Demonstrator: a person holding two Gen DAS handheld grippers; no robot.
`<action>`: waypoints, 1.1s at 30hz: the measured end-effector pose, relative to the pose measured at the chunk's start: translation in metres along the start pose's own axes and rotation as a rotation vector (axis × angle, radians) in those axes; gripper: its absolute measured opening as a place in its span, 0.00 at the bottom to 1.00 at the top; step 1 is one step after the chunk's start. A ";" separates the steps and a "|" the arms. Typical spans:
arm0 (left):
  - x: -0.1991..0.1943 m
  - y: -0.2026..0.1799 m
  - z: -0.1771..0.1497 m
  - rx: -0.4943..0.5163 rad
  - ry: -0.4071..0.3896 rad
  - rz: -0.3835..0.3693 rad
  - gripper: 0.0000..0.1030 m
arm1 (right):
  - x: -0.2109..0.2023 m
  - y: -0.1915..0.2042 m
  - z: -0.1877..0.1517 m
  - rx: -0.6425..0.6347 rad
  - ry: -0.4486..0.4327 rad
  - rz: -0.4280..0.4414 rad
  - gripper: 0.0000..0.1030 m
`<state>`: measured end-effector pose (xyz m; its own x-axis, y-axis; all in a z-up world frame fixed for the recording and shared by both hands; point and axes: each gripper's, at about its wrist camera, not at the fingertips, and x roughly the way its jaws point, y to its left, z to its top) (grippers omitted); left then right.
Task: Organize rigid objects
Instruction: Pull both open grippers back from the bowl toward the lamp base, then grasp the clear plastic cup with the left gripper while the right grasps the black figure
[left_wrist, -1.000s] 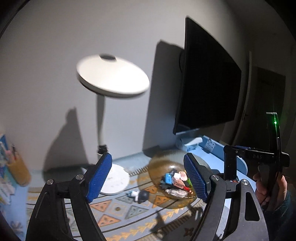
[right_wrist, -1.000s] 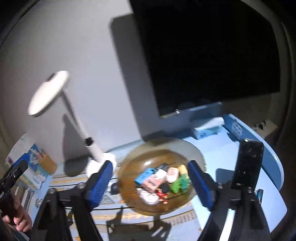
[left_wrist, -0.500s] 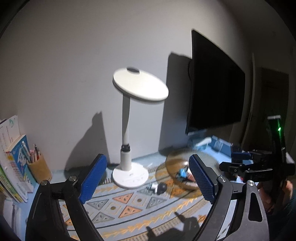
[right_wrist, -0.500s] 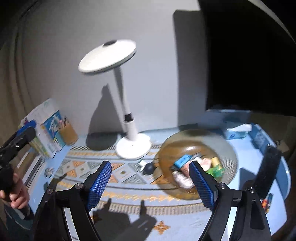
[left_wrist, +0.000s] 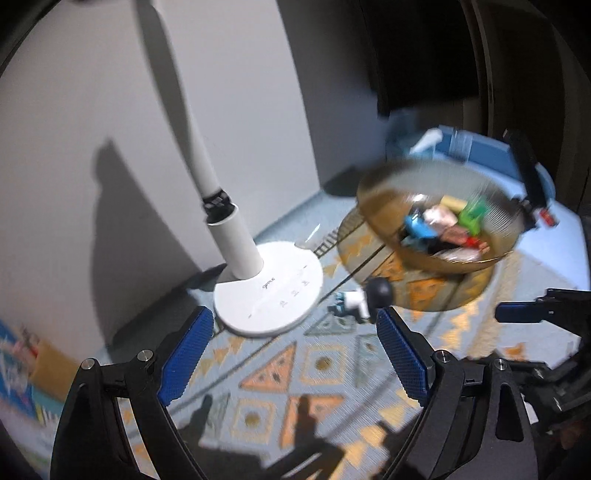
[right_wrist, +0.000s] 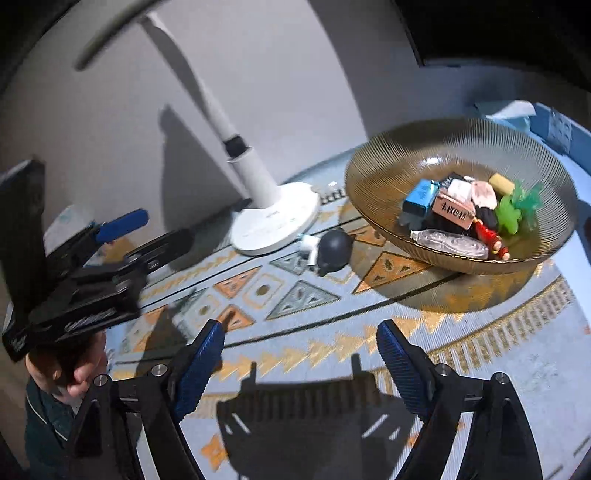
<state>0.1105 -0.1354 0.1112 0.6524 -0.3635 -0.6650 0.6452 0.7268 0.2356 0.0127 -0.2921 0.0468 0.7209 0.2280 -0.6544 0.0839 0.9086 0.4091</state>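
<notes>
- While the left wrist view is blurred, the left gripper (left_wrist: 293, 350) clearly stands wide apart with nothing between its blue pads (left_wrist: 402, 354), above the patterned mat (left_wrist: 321, 365) on the bench.
- Just ahead of the right pad lies a small toy figure (left_wrist: 364, 297) with a dark round head, on the mat between the white lamp base (left_wrist: 269, 291) and the amber glass bowl (left_wrist: 376, 192).
- Inside the bowl the small things are smeared; only blue, pink, green and red colours can be told. The lamp head is cut off at the top.
- At the right edge the other tool shows only partly, dark and unclear.
- From the right wrist view, the right gripper (right_wrist: 299, 354) is also spread wide and holds nothing, over the mat (right_wrist: 332, 332).
- Here the toy figure (right_wrist: 330, 249) lies well ahead of the fingers, just beside the lamp base (right_wrist: 275, 221) and near the bowl (right_wrist: 373, 162).
- Sharp in this view, the bowl holds a blue box (right_wrist: 419, 195), a pink tag (right_wrist: 454, 210), a green piece (right_wrist: 511, 212) and a clear case (right_wrist: 452, 242).
- At left, the left gripper (right_wrist: 122, 223) is seen sideways, held by a hand (right_wrist: 79, 373).
</notes>
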 end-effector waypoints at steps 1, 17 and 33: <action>0.016 0.004 0.005 -0.004 0.019 -0.024 0.85 | 0.008 -0.003 0.004 0.009 0.003 -0.001 0.73; 0.194 -0.005 0.068 0.032 0.152 -0.211 0.58 | 0.105 -0.031 0.047 0.187 -0.006 -0.082 0.71; 0.196 -0.010 0.067 0.018 0.142 -0.178 0.42 | 0.124 -0.010 0.056 0.120 -0.013 -0.126 0.47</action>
<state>0.2586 -0.2529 0.0262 0.4658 -0.3981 -0.7903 0.7527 0.6479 0.1173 0.1396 -0.2921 -0.0025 0.7083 0.1093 -0.6974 0.2555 0.8813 0.3976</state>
